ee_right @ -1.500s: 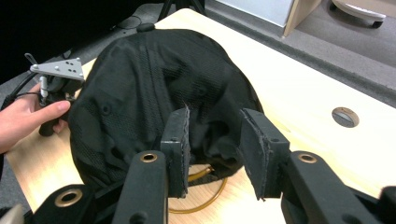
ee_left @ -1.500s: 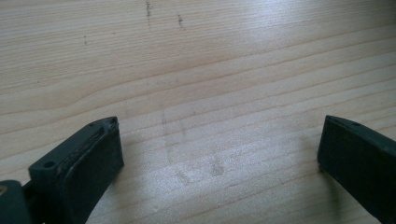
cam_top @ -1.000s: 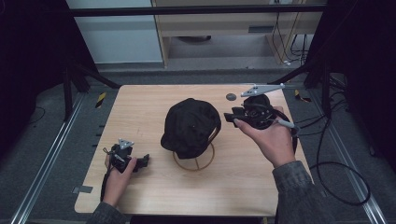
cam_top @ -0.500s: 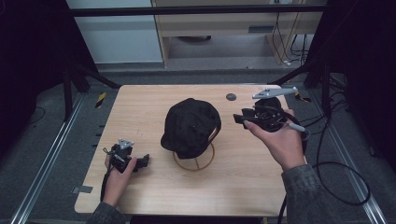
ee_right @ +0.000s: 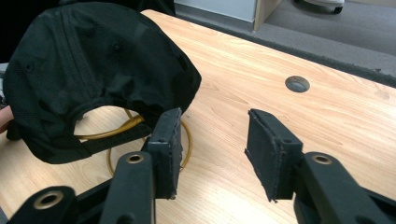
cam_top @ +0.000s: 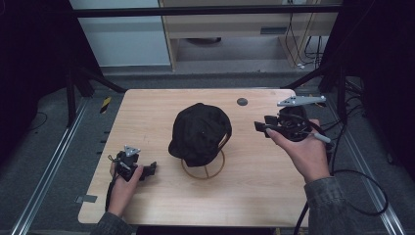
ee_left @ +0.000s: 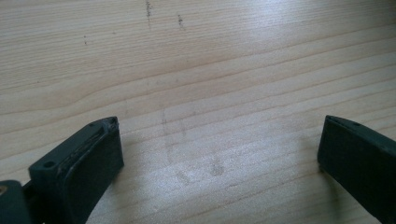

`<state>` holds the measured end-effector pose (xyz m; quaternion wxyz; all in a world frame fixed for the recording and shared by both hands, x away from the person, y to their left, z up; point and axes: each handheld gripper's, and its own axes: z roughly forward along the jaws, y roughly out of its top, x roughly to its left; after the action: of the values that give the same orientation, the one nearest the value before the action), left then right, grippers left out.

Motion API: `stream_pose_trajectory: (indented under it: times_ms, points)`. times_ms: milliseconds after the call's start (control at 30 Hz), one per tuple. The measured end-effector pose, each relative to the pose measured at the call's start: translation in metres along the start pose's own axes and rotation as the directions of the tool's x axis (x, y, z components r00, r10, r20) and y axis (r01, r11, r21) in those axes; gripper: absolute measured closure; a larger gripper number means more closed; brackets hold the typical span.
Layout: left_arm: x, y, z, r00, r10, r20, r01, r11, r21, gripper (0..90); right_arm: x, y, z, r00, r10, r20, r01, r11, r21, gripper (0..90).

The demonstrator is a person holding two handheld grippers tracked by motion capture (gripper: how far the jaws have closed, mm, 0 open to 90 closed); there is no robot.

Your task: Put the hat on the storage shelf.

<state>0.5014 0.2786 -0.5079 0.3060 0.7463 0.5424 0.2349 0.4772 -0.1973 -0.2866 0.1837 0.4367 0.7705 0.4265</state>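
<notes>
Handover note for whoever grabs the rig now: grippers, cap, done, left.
Left gripper: open, empty, low over the table at its near left.
Right gripper: jaws just been opening, nothing between them, off to the right of the black cap.
Cap sits on the gold wire stand mid-table, strap opening toward the right gripper.
Done: cap looks placed on the stand.
Left: cannot tell; no grip on the cap.

No text, label, brand, number or sign can be read anywhere: the black cap (cam_top: 200,132) bears no legible logo, and the wooden counter (cam_top: 147,117) carries only grain and faint scuff marks.
</notes>
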Motion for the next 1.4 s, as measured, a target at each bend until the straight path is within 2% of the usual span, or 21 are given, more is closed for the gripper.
stream_pose_trajectory:
  times_ms: [100, 233, 300, 467, 600, 933, 1100, 1400]
  points:
    - [0.000, 0.000, 0.000, 1.0000, 0.000, 0.000, 0.000, 1.0000, 0.000, 0.0, -0.003, -0.003, -0.001, 0.9999, 0.005, 0.010, -0.005, 1.000, -0.005, 48.2]
    - [0.000, 0.000, 0.000, 1.0000, 0.000, 0.000, 0.000, 1.0000, 0.000, 0.0, -0.007, -0.010, 0.001, 0.9989, 0.017, 0.044, -0.016, 1.000, -0.018, 30.5]
    - [0.000, 0.000, 0.000, 1.0000, 0.000, 0.000, 0.000, 1.0000, 0.000, 0.0, -0.009, -0.017, 0.004, 0.9976, 0.023, 0.066, -0.022, 1.000, -0.013, 23.8]
    - [0.000, 0.000, 0.000, 1.0000, 0.000, -0.001, 0.000, 1.0000, 0.000, 0.0, -0.013, -0.043, 0.020, 0.9953, 0.027, 0.093, -0.027, 1.000, 0.006, 13.7]
    - [0.000, 0.000, 0.000, 1.0000, 0.000, 0.000, 0.000, 1.0000, 0.000, 0.0, -0.015, -0.067, 0.035, 0.9945, 0.025, 0.102, -0.028, 0.999, 0.024, 12.0]
    - [0.000, 0.000, 0.000, 1.0000, 0.001, 0.000, -0.001, 1.0000, 0.000, 0.0, -0.026, -0.126, 0.068, 0.9890, 0.083, 0.123, -0.092, 0.994, 0.064, 13.6]
    - [0.001, 0.000, 0.000, 1.0000, 0.005, 0.006, -0.005, 1.0000, -0.002, 0.0, -0.030, -0.148, 0.082, 0.9854, 0.103, 0.135, -0.117, 0.988, 0.099, 14.3]
    - [0.010, 0.000, 0.000, 0.9997, -0.017, -0.017, 0.017, 0.9999, 0.001, 0.0, -0.031, -0.180, 0.111, 0.9795, 0.087, 0.182, -0.117, 0.980, 0.162, 15.2]
